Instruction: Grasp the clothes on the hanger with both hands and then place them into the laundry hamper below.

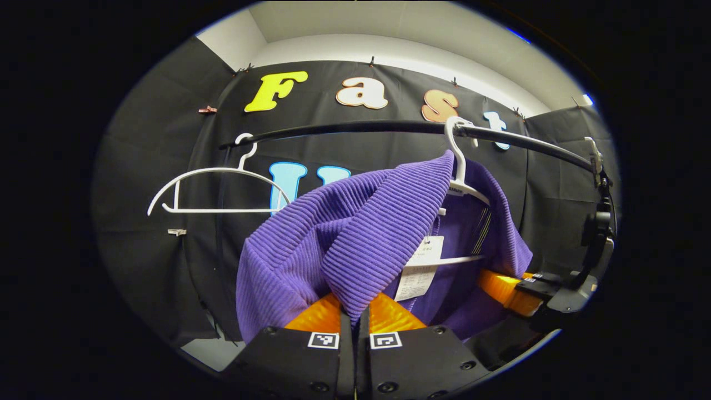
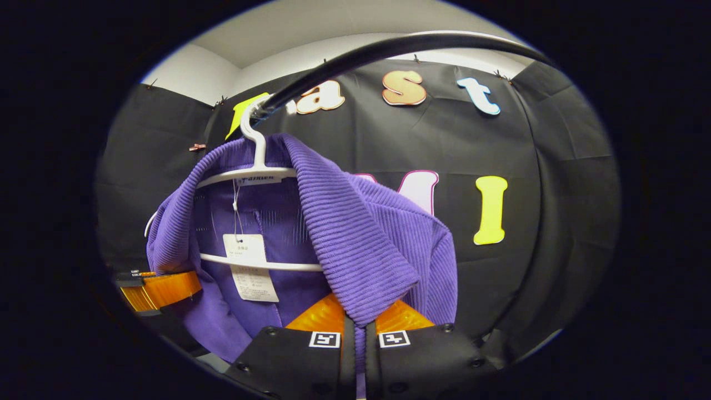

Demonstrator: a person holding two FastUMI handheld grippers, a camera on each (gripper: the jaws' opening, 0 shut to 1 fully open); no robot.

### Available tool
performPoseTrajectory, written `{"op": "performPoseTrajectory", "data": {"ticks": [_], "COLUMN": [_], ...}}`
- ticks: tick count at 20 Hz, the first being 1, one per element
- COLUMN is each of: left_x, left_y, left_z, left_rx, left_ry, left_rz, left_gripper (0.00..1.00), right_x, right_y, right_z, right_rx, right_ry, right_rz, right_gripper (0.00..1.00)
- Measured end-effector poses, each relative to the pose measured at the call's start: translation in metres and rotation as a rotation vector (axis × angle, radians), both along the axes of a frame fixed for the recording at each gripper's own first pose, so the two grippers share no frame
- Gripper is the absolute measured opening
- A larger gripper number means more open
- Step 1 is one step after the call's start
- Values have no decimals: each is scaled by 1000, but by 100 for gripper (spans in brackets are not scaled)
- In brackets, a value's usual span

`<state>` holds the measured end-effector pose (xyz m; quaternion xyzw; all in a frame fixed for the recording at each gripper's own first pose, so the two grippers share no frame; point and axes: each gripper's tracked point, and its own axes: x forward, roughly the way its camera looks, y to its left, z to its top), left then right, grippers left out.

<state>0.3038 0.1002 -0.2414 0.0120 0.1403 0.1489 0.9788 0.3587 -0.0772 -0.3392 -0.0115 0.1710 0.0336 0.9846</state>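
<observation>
While both tools are closed together on cloth, the purple ribbed knit garment (image 1: 361,239) hangs on a white plastic hanger (image 1: 464,166) hooked over the curved black rail (image 1: 344,129), its collar folds draped forward toward the cameras. In the left gripper view, the left gripper (image 1: 355,319) has both fingers pressed onto a fold of the garment's collar, the ribbed fabric pinched in the narrow gap between them; each finger block carries a small square black-and-white marker. In the right gripper view, the right gripper (image 2: 355,322) is clamped the same way on the opposite collar fold (image 2: 355,239), with purple cloth trailing down between its fingers. A white paper tag (image 2: 247,266) dangles on a thread inside the neck opening, lying across the hanger's lower bar (its print is too small to make out), and a short word is moulded on the hanger's neck bar, too blurred to be sure of. Farther left along the rail in the left gripper view hangs a bare white hanger (image 1: 214,189), well apart from the garment. Each view also catches the other tool off to the side, just beside the garment's edge. Black cloth covers the booth wall behind, pinned up with small clips under a white ceiling.
</observation>
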Motion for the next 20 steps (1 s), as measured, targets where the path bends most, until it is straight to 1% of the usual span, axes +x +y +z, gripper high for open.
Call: {"op": "performPoseTrajectory", "data": {"ticks": [3,5,6,8,10,13,14,16,17,18,19,20], "left_x": [-6,-10,-12,-15,-18,-17,-15,-14,-13,-11,-4,3], "left_y": [10,18,21,26,33,48,54,73,84,94,104,110], "left_z": [18,36,43,58,71,95,100,100,96,89,83,77], "left_rx": [34,96,128,183,234,293,311,332,327,312,291,274], "left_ry": [-25,-52,-64,-84,-102,-139,-151,-140,-121,-100,-79,-68], "left_rz": [29,47,54,65,78,99,105,132,150,163,168,166], "left_gripper": [6,6,4,6,6,4,7,5,5,5,5,5], "right_x": [2,4,6,12,20,31,36,43,46,51,55,59], "right_y": [-20,-34,-38,-46,-52,-53,-51,-38,-32,-27,-25,-25], "right_z": [26,49,62,82,92,113,118,122,122,123,123,122], "right_rx": [-42,-83,-111,-167,-201,-158,-150,-135,-129,-129,-127,-121], "right_ry": [-62,-126,-164,-234,-271,-329,-350,-376,-381,-388,-392,-394], "right_rz": [-49,-82,-95,-106,-116,-137,-135,-106,-89,-76,-70,-66], "right_gripper": [11,11,11,11,10,11,11,10,10,6,10,10]}}
